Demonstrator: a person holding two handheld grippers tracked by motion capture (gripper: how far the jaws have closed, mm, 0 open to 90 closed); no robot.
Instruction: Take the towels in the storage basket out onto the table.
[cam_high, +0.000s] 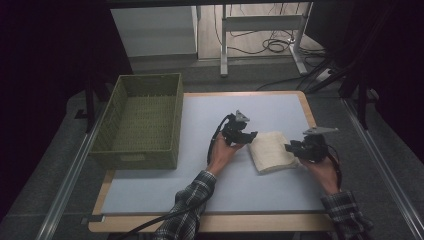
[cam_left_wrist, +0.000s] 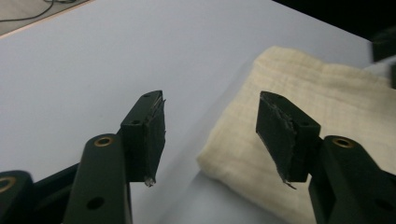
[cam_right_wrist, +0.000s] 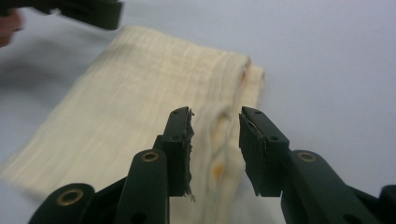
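Observation:
A folded cream cloth (cam_high: 271, 151) lies flat on the pale blue table mat (cam_high: 240, 115), right of centre. My left gripper (cam_high: 249, 136) hovers at the cloth's left edge with its jaws apart and nothing between them; in the left gripper view the cloth (cam_left_wrist: 327, 107) lies just beyond the left gripper (cam_left_wrist: 210, 135). My right gripper (cam_high: 291, 148) is at the cloth's right edge, jaws also apart. In the right gripper view the cloth (cam_right_wrist: 140, 102) spreads below the right gripper (cam_right_wrist: 215, 140), folded layers showing at its far end, and the pads do not press on it.
An empty green woven basket (cam_high: 141, 122) stands at the left of the mat. The table's wooden edge (cam_high: 215, 224) runs along the front. Metal table legs and cables (cam_high: 270, 45) are on the floor behind.

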